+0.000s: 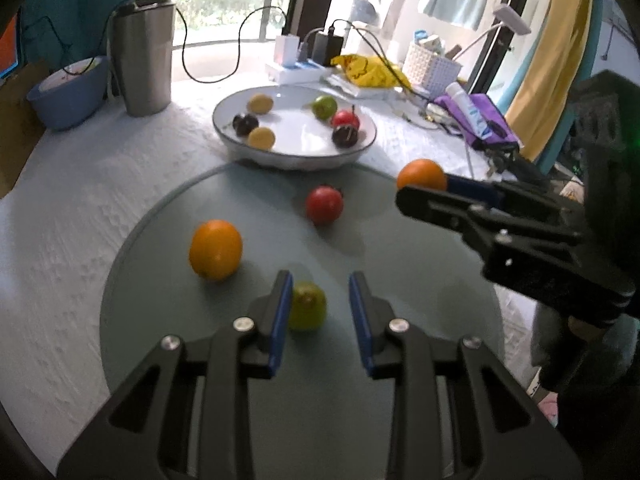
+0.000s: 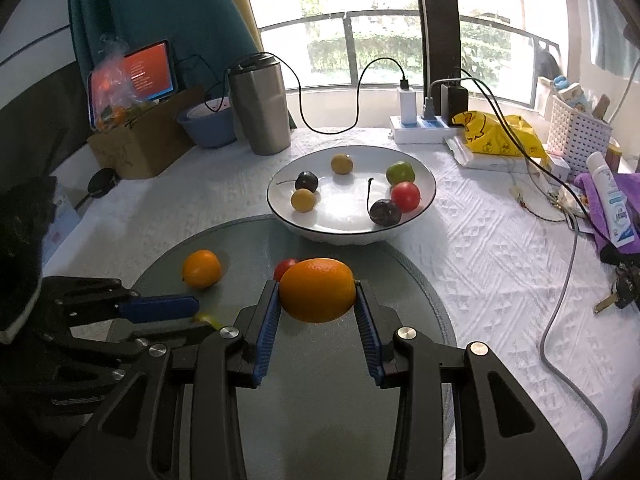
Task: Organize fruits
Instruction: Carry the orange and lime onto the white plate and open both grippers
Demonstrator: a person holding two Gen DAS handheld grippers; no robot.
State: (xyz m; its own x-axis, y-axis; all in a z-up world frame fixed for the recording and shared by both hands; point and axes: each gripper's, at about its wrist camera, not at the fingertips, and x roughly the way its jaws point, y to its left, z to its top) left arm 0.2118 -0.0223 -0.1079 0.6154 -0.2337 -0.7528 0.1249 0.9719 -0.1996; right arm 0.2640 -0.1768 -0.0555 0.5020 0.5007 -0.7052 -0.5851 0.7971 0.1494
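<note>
My right gripper point(image 2: 317, 286) is shut on an orange point(image 2: 317, 292), held just above the round glass board point(image 2: 420, 292); the left wrist view has this gripper point(image 1: 424, 188) and orange point(image 1: 422, 174) at the right. Low over the board, my left gripper point(image 1: 319, 280) stands slightly open. A small green fruit point(image 1: 306, 306) lies between its pads, against the left one and apart from the right one. A second orange point(image 1: 216, 249) and a red fruit point(image 1: 325, 205) rest on the board. Behind it stands a white bowl point(image 1: 294, 156) with several small fruits.
A steel tumbler point(image 1: 144, 56) and a blue bowl point(image 1: 68, 96) stand at the back left, near a cardboard box point(image 2: 136, 140). A power strip point(image 2: 420, 128) with cables, a yellow bag point(image 2: 496, 132), a white basket point(image 2: 580, 136), a purple cloth point(image 2: 608, 200) and keys point(image 2: 620, 292) crowd the right.
</note>
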